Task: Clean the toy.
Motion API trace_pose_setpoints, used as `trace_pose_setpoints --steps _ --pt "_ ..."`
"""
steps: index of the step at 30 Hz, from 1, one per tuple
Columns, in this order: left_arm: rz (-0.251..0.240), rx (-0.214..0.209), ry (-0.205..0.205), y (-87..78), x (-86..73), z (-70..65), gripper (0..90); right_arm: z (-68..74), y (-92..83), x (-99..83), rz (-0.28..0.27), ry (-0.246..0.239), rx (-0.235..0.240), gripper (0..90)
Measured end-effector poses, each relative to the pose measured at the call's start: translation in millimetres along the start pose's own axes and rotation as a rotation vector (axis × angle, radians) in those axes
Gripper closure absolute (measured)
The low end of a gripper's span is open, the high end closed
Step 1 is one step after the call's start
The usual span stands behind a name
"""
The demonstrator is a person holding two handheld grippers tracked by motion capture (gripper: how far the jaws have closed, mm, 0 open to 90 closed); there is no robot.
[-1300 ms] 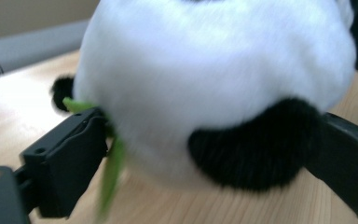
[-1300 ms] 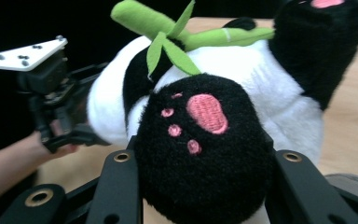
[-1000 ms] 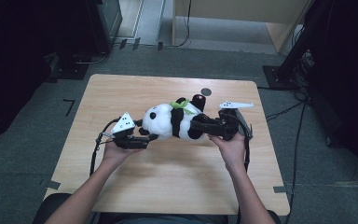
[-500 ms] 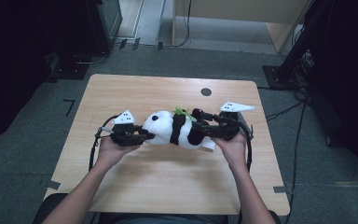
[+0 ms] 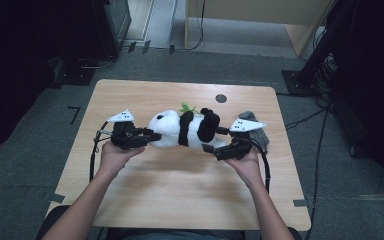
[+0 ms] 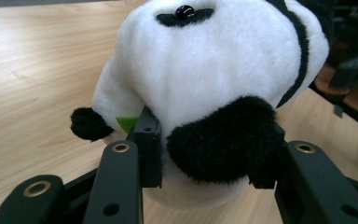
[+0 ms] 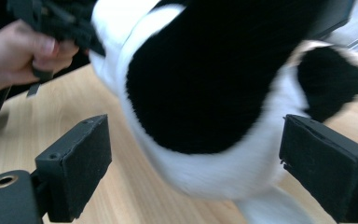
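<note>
A black and white panda plush (image 5: 185, 131) lies stretched sideways over the middle of the wooden table (image 5: 180, 200), head to the left. My left gripper (image 5: 152, 136) has just been closing and is shut on the head. In the left gripper view its pads (image 6: 150, 140) press into the white fur beside a black ear (image 6: 223, 140). My right gripper (image 5: 214, 140) is at the plush's rear end. Its jaws have just been opening, and in the right gripper view the pads (image 7: 81, 163) stand wide apart, clear of the panda's body (image 7: 205, 84).
A green leaf (image 5: 189, 107) sticks out behind the panda. A small black round mark (image 5: 221, 98) is on the table's far side. A dark grey lump (image 5: 259, 134) lies behind my right hand. The other hand (image 7: 23, 46) shows at top left in the right gripper view.
My left gripper has reached the panda's head and shut on it. The right gripper has let go of the rear end and sunk toward the near side. The panda has shifted slightly.
</note>
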State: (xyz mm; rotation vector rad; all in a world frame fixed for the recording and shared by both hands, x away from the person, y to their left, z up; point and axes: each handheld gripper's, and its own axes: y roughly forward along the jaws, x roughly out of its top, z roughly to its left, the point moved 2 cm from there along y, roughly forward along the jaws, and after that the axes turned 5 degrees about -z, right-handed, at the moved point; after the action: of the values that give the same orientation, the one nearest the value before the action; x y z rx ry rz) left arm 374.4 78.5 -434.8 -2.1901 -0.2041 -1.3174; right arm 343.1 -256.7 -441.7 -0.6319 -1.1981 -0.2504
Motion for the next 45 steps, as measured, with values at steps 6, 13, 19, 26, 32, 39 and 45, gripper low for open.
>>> trace_pose_setpoints --steps 6,13,19,26,32,39,45 --pt "0.037 -0.003 -0.053 4.9 1.6 -4.3 56.0 8.5 17.7 -7.0 0.066 -0.071 -0.075 4.7" --pt "0.021 0.021 -0.059 8.1 -0.4 -6.9 50.3 8.7 21.7 -8.3 0.085 -0.123 -0.194 34.5" --pt "-0.007 0.024 0.024 12.2 -2.2 -6.7 28.2 4.4 12.6 -0.4 0.114 -0.067 -0.187 45.8" --pt "-0.078 0.028 0.113 2.3 -5.1 -0.4 26.6 -10.4 -13.4 7.9 0.080 0.007 -0.212 49.1" --pt "-0.069 -0.010 0.166 6.0 -16.6 -1.4 27.2 -15.6 -33.8 13.2 0.022 0.102 -0.190 49.2" --pt "-0.079 -0.039 0.199 10.2 -24.2 -7.4 26.1 -2.7 -32.6 20.5 0.022 0.107 -0.153 49.2" --pt "-0.073 -0.069 0.198 11.5 -28.0 -7.3 25.4 0.0 -26.7 19.8 0.026 0.170 -0.135 50.4"
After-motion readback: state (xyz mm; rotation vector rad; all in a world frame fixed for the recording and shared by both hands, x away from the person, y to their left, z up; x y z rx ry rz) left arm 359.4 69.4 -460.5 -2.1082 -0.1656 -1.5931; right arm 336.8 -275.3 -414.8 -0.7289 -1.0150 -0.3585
